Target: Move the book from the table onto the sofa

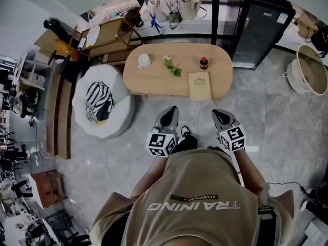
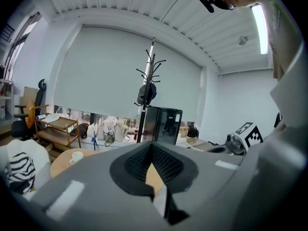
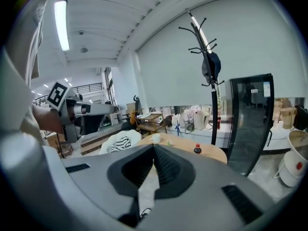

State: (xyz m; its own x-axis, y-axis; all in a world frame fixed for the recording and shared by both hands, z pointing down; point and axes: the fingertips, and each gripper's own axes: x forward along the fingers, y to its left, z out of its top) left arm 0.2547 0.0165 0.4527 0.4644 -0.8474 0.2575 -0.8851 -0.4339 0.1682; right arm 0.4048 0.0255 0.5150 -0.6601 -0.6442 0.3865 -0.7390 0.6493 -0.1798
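A tan book (image 1: 199, 85) lies flat on the near right part of the oval wooden table (image 1: 154, 83). The sofa is a white beanbag (image 1: 115, 119) left of the table, with a striped cushion (image 1: 98, 100) on it. My left gripper (image 1: 169, 111) and right gripper (image 1: 219, 114) hover side by side above the floor, just short of the table's near edge, both pointing at it. Each is shut with nothing between its pads. In the left gripper view the jaws (image 2: 151, 148) meet at their tips; in the right gripper view (image 3: 154, 148) they do the same. The jaws hide the book in both gripper views.
On the table stand a white cup (image 1: 144, 61), a small dark bottle (image 1: 204, 63) and a green sprig (image 1: 172, 66). A black glass-door fridge (image 1: 261, 27) and a coat stand (image 2: 148, 88) stand behind it. A wooden trolley (image 1: 105, 37) is at the back left, a round basket (image 1: 309, 70) at the right.
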